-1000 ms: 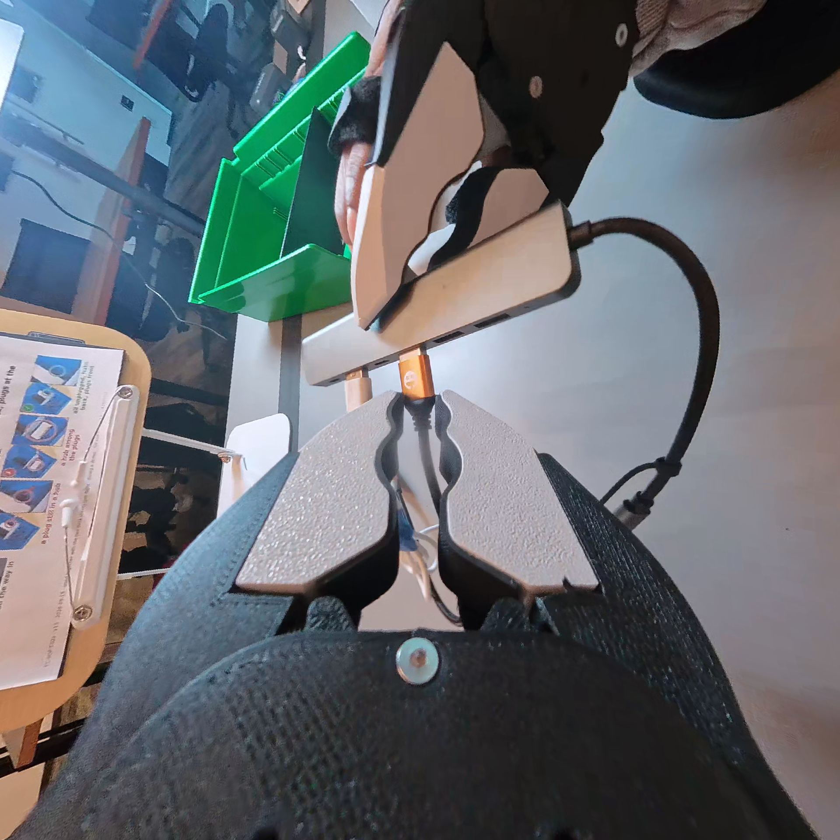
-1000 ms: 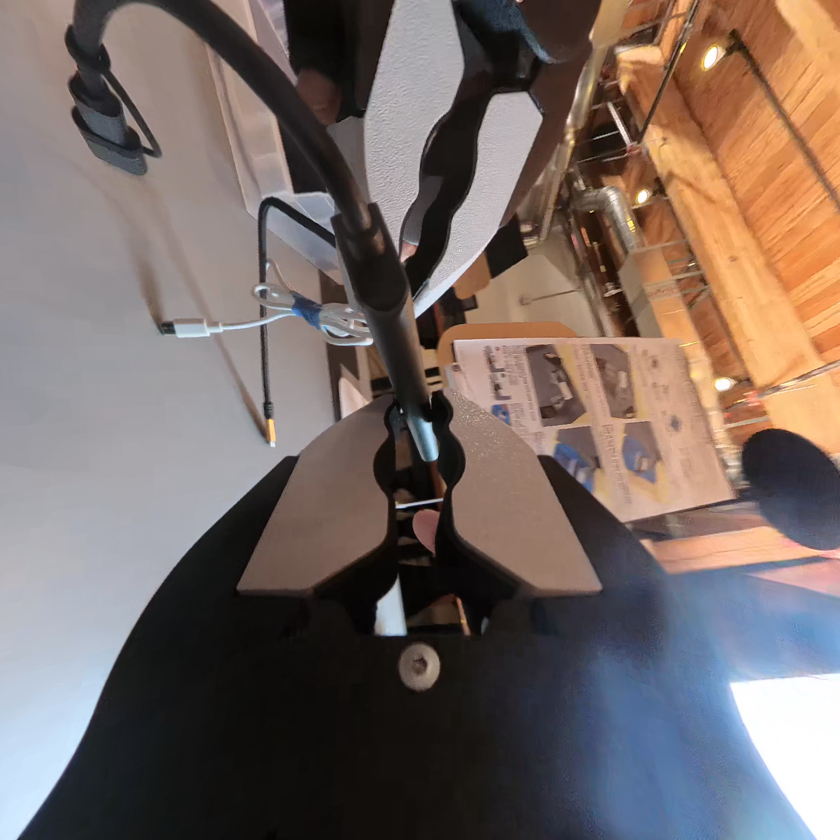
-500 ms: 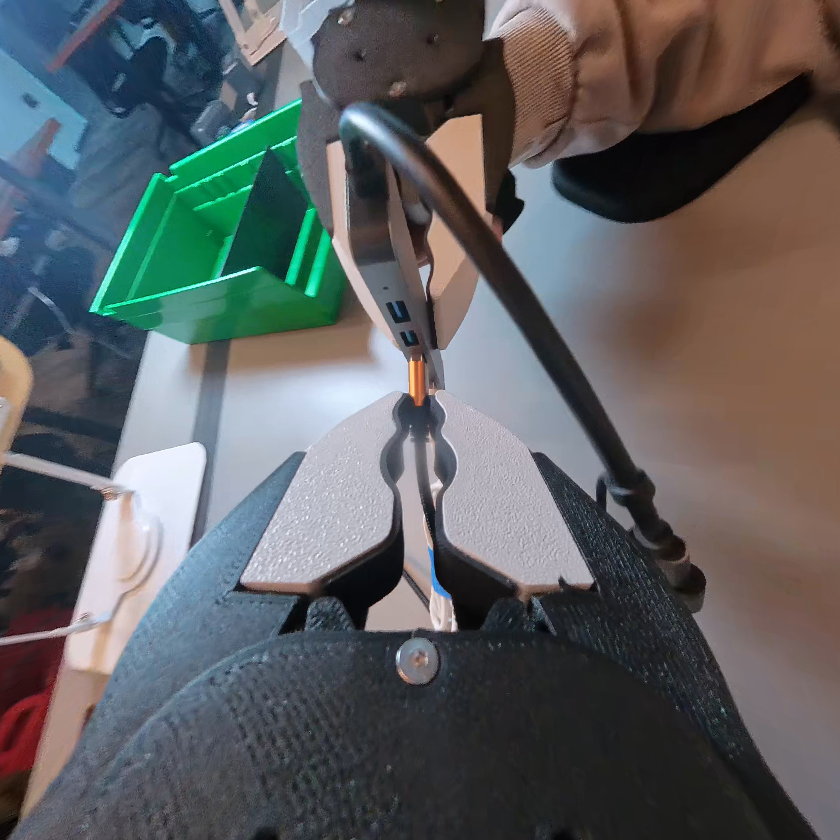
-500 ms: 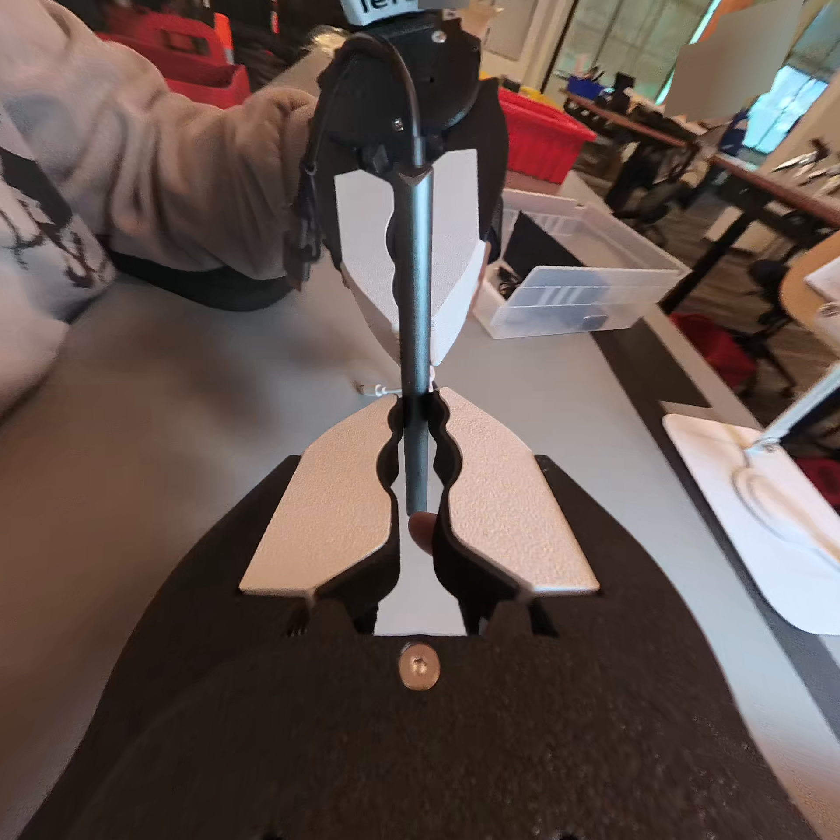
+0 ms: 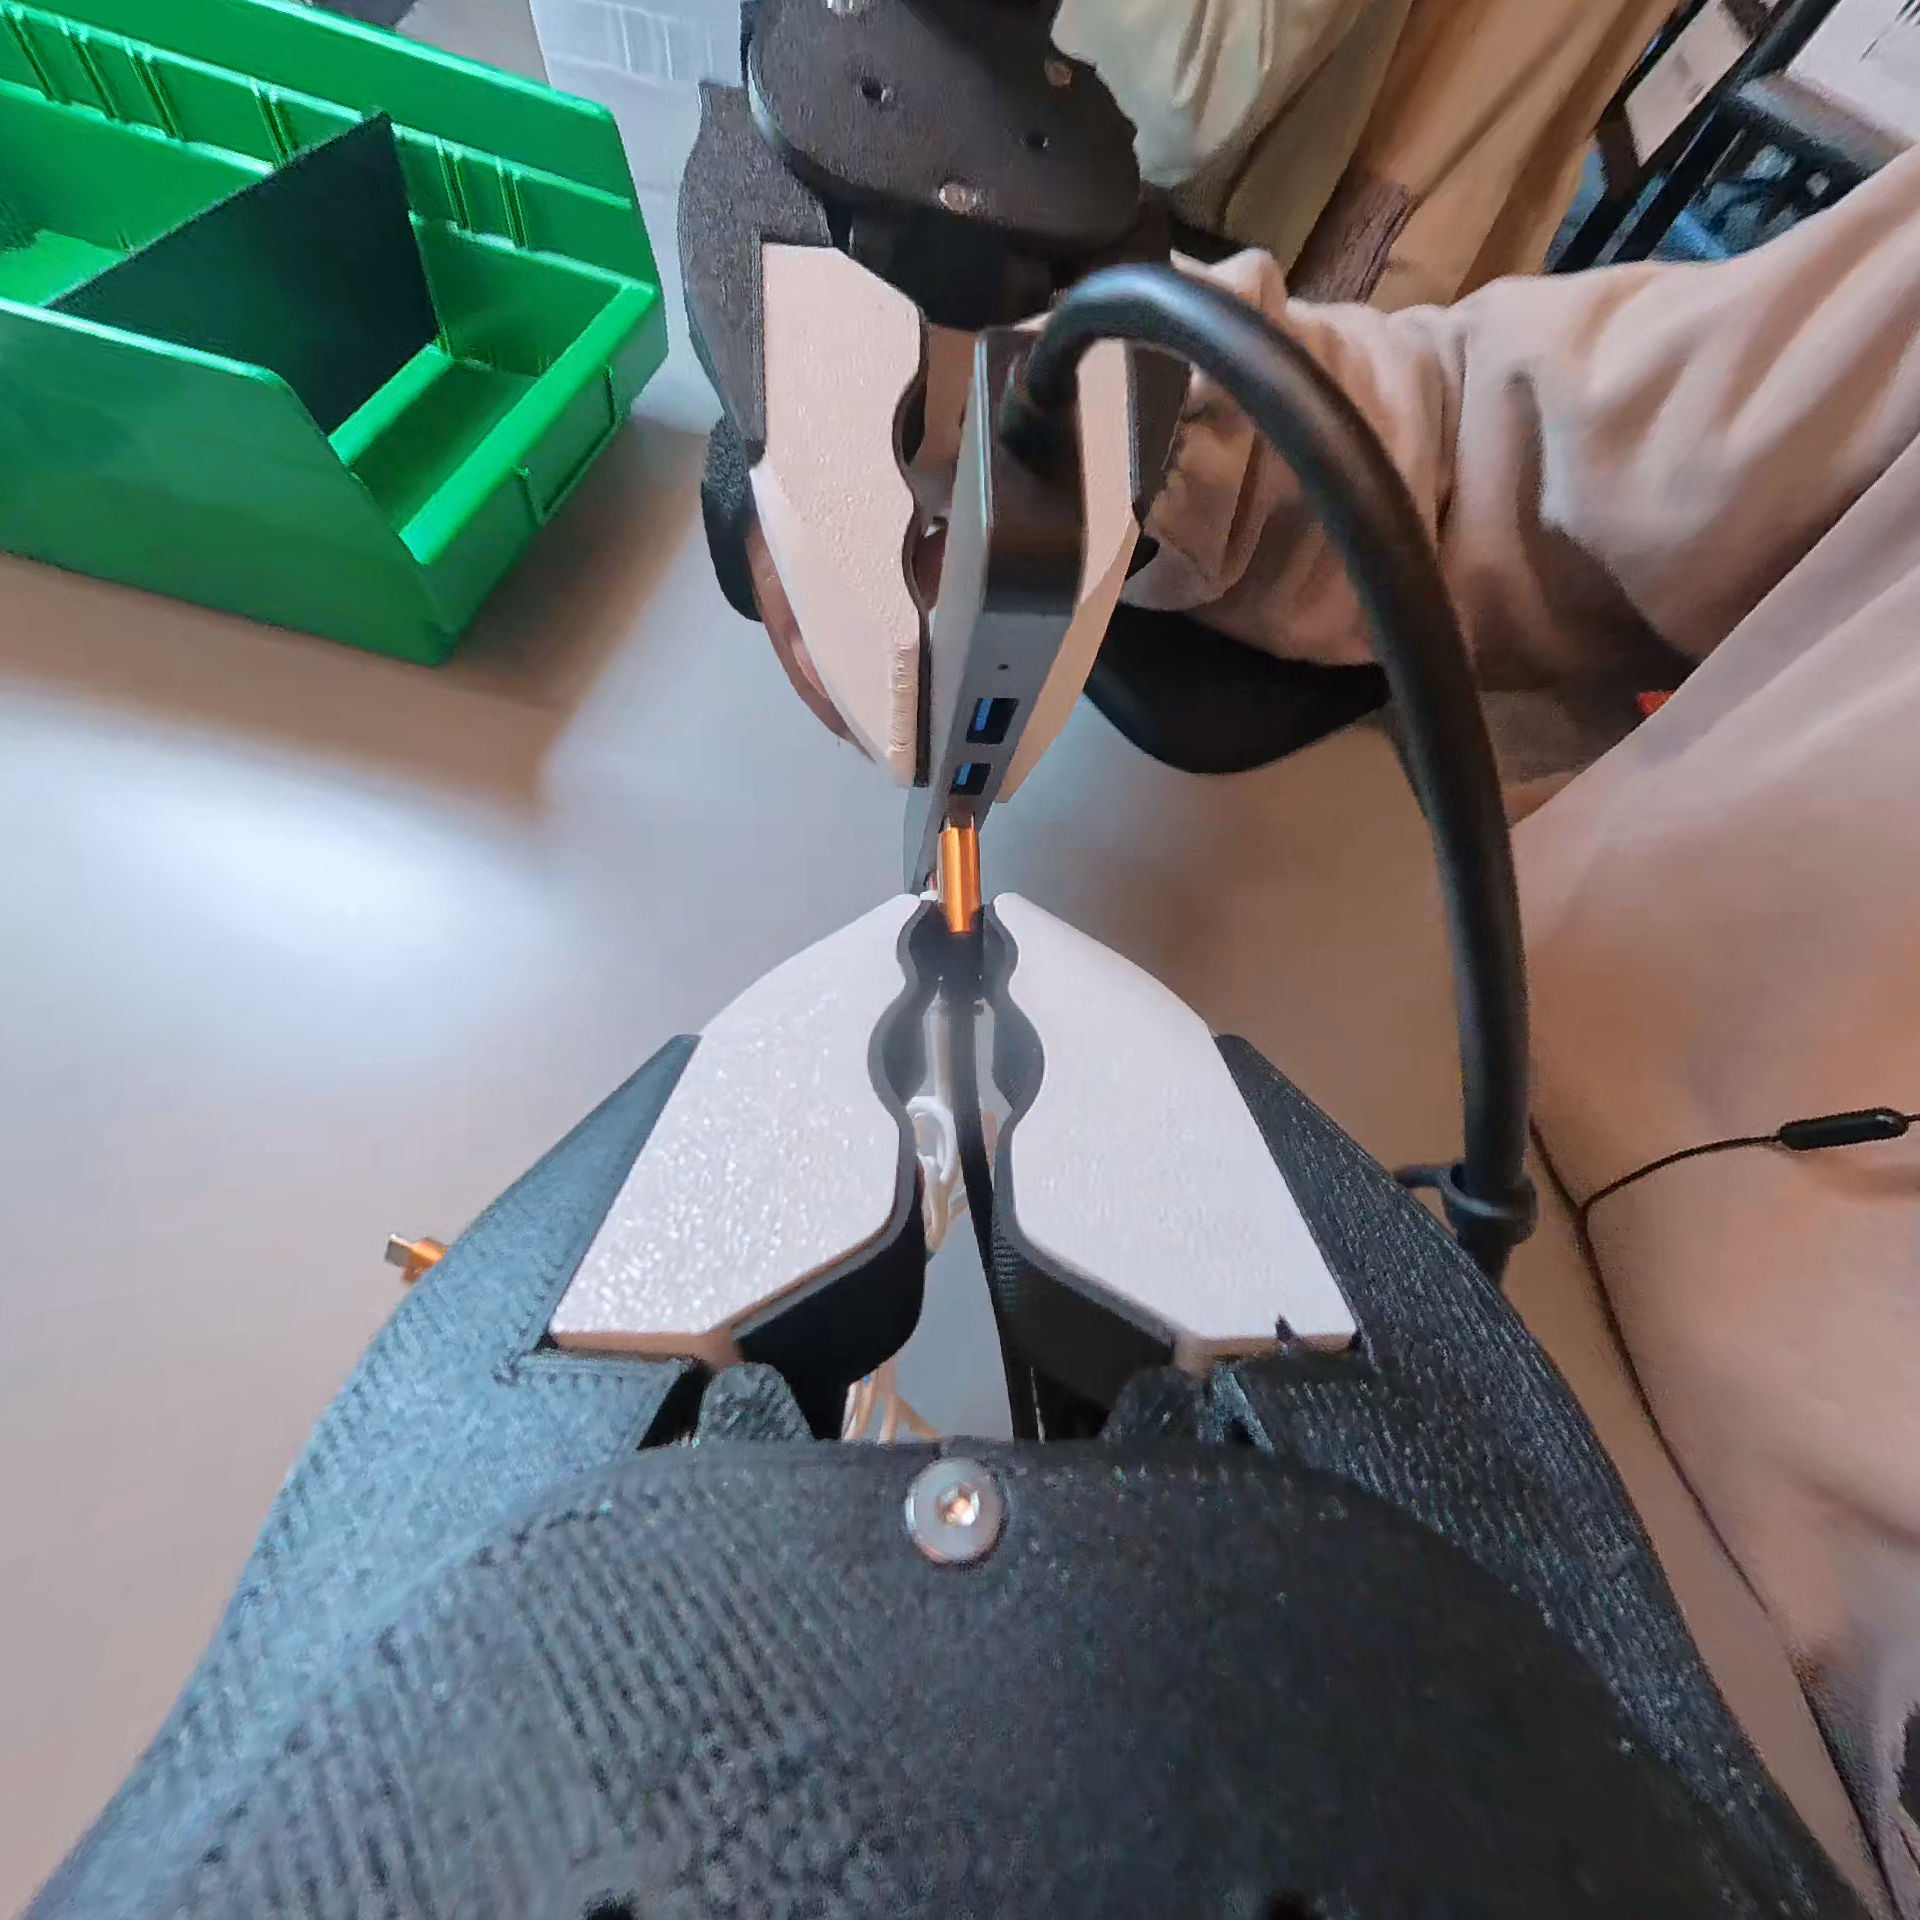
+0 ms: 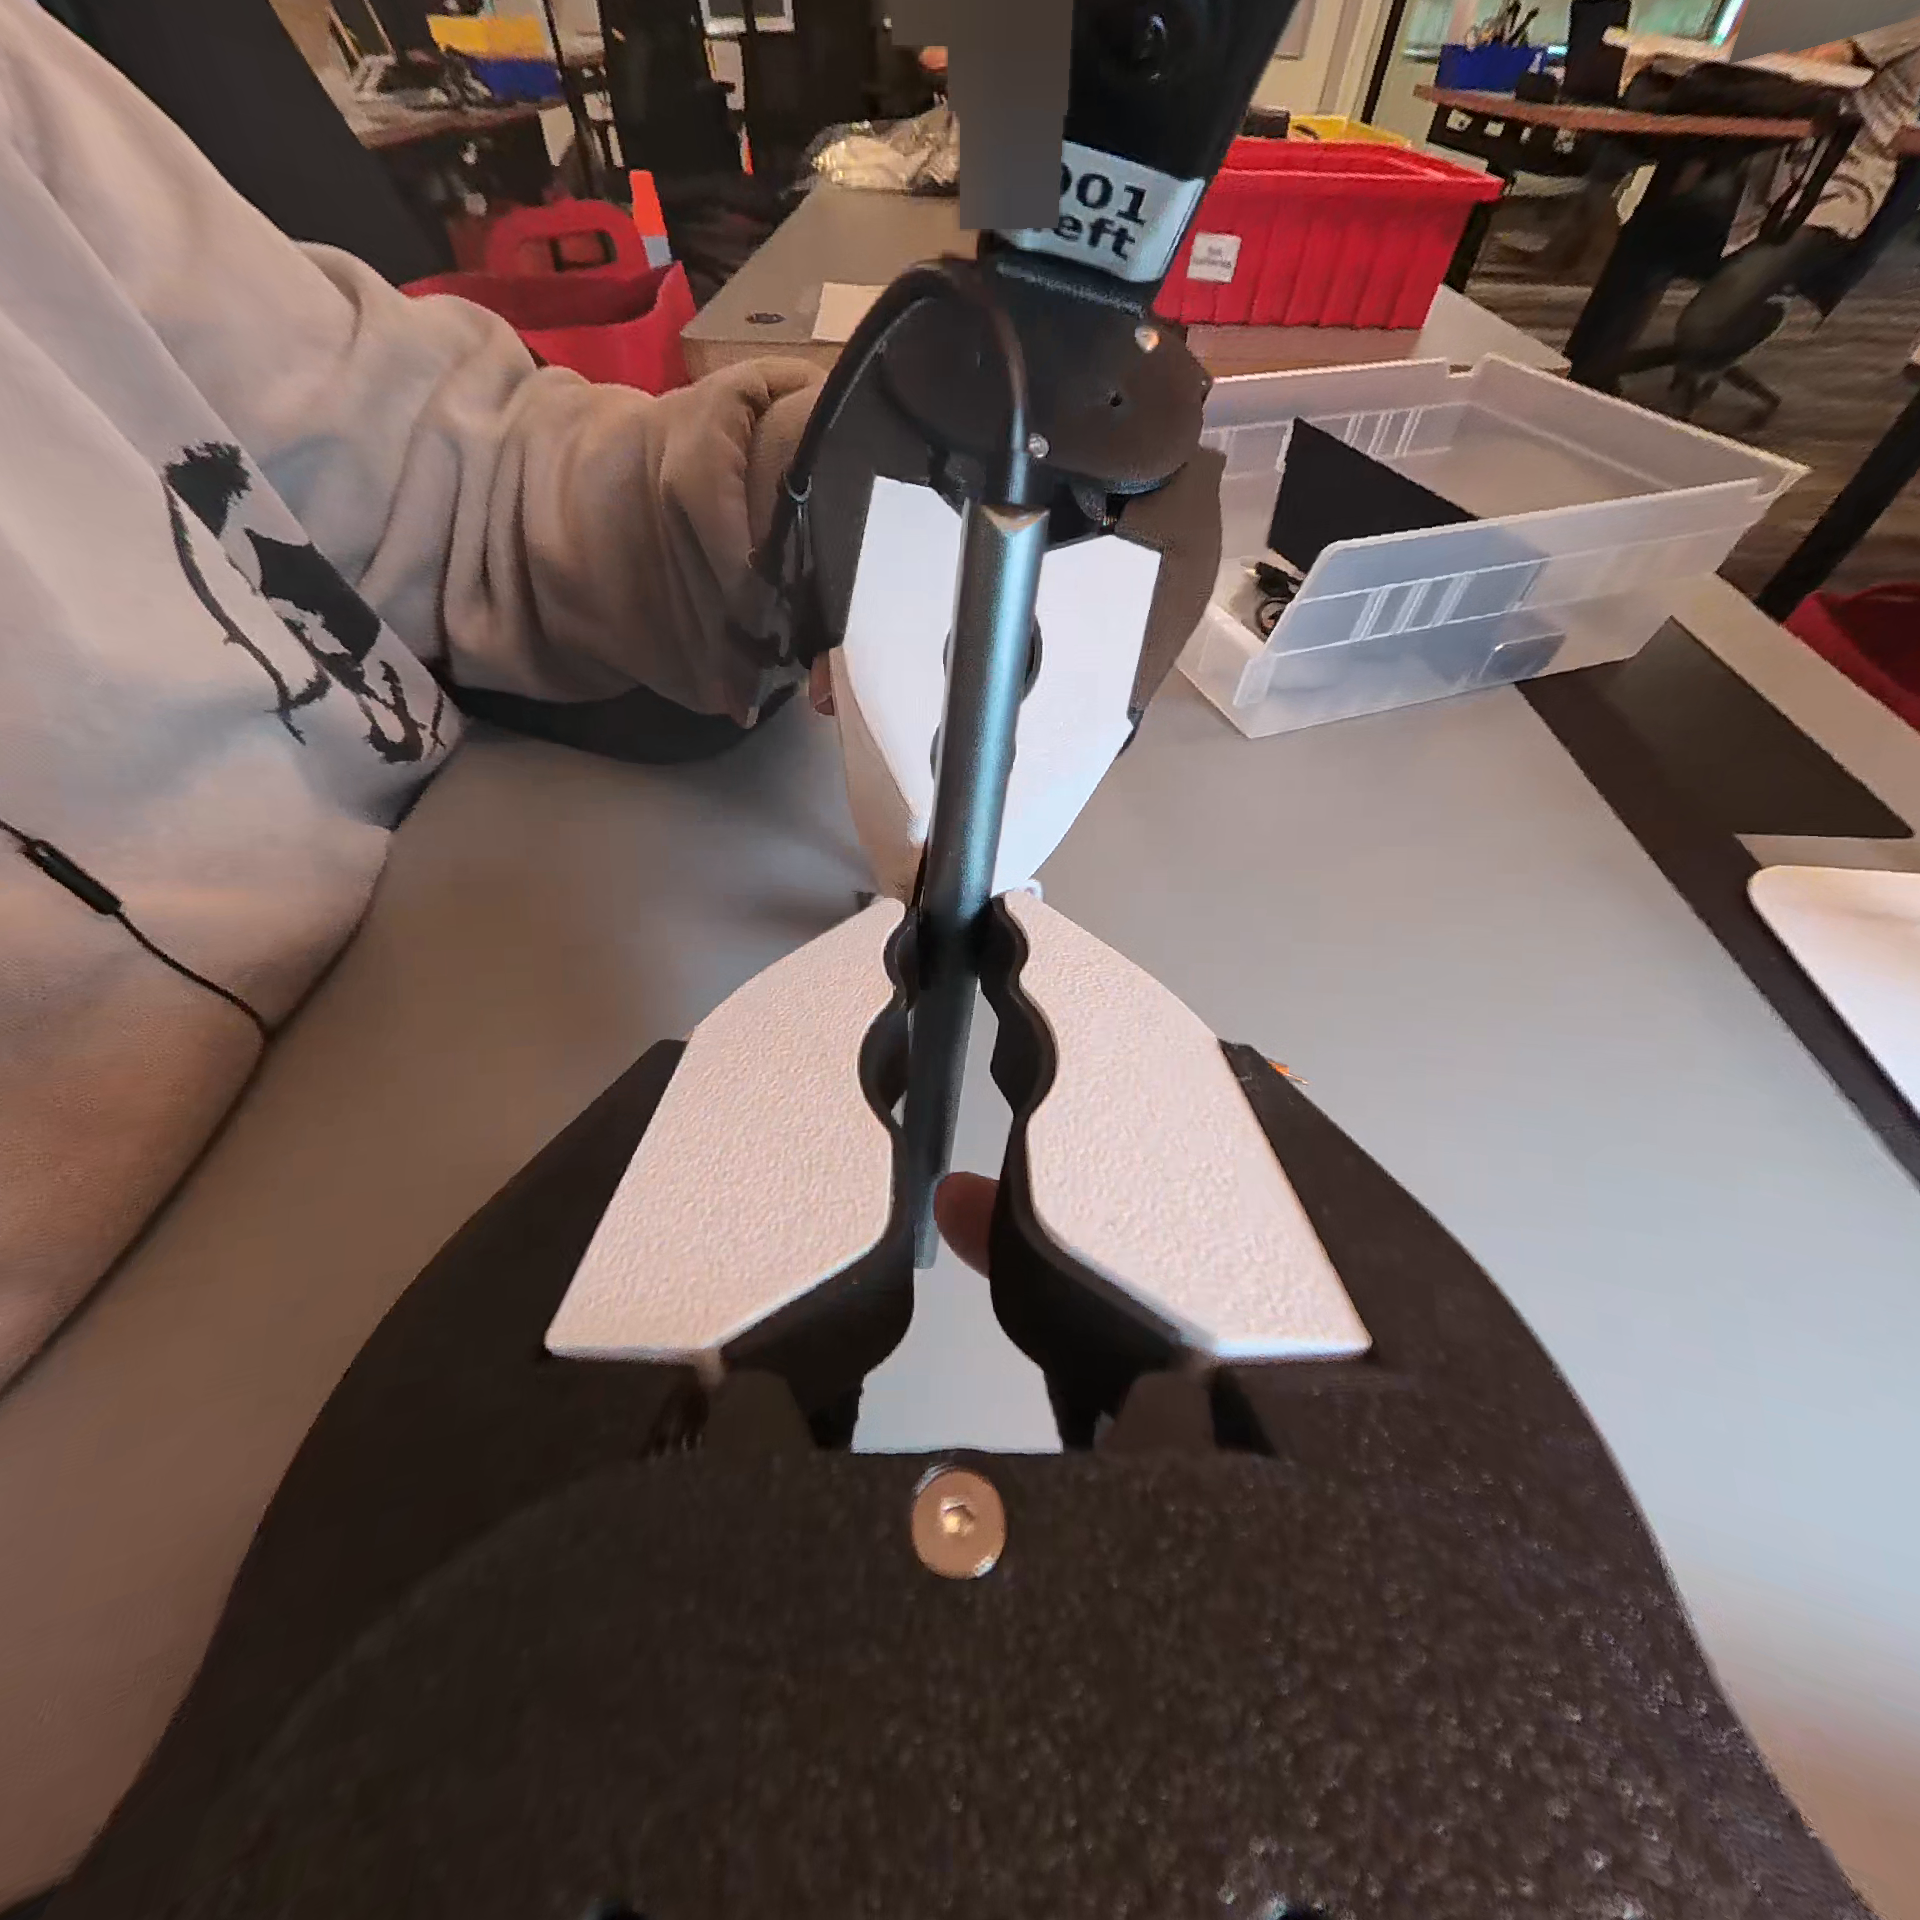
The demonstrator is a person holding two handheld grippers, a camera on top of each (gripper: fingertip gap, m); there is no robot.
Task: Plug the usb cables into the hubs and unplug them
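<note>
My left gripper (image 5: 951, 920) is shut on an orange USB plug (image 5: 958, 868) whose thin black cable runs back between the fingers. The plug's tip sits in a port at the low end of a grey hub (image 5: 987, 665), below two blue ports. My right gripper (image 5: 961, 779) faces me, shut on the hub. In the right wrist view the hub (image 6: 977, 790) stands edge-on between my right gripper's (image 6: 951, 920) shut fingers, with the left gripper (image 6: 977, 873) behind it. The hub's thick black cable (image 5: 1444, 727) arcs to the right.
A green bin (image 5: 260, 436) with a black divider stands at the back left. A second orange plug (image 5: 410, 1252) lies on the table left of my left gripper. A clear plastic bin (image 6: 1475, 582) and a white pad (image 6: 1849, 966) are on the right. A person's sleeves flank both grippers. My two grippers' fingertips are within a few centimetres of each other.
Both grippers have swung round together, so the hub has gone from broadside to edge-on in the views. The orange plug stays at the hub. Both grips are unchanged.
</note>
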